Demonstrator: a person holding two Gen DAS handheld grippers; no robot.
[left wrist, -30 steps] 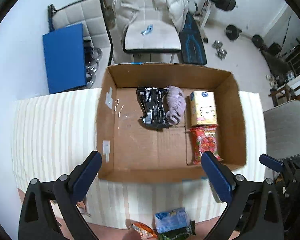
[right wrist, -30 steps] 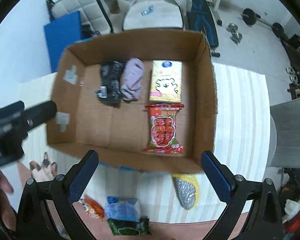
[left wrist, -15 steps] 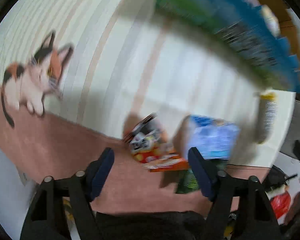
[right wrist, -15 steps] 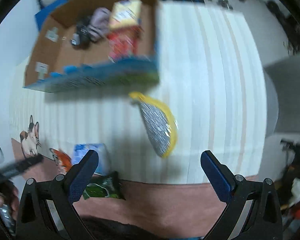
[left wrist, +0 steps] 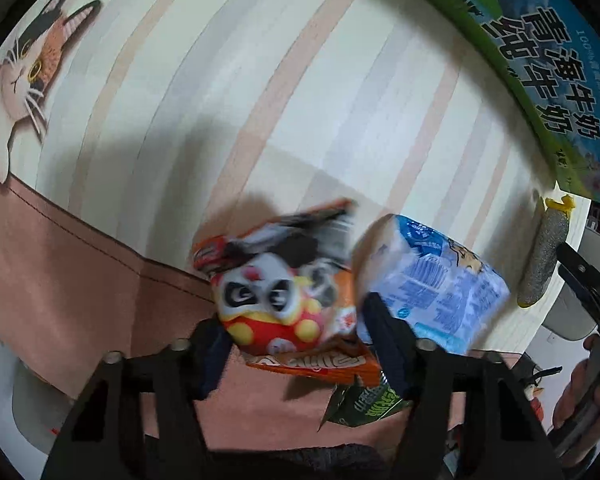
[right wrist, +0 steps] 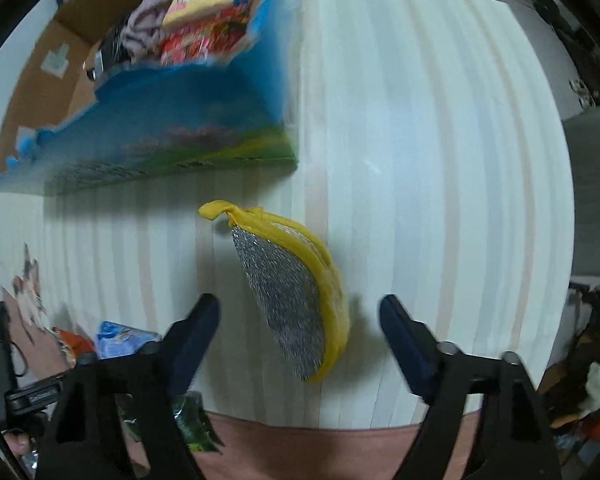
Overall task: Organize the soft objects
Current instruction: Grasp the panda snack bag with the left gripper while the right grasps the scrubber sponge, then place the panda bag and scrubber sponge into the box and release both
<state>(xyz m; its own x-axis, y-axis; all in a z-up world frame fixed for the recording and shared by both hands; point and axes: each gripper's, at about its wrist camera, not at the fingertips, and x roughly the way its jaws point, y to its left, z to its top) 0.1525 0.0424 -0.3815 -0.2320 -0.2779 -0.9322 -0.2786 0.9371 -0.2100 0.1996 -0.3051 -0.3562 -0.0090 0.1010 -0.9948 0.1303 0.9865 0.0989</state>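
The left gripper [left wrist: 296, 344] is tipped down at the table edge, its fingers pinching an orange packet [left wrist: 284, 296] (panda face on it). Touching that packet's right side lies one blue packet [left wrist: 436, 284], and one green packet [left wrist: 364, 404] pokes out below. The right gripper [right wrist: 300, 324] hovers low over the striped cloth [right wrist: 420, 140], fingers spread either side of a single yellow scrubber [right wrist: 296, 296], not touching it. One box [right wrist: 172, 144] stands beyond, holding four soft items.
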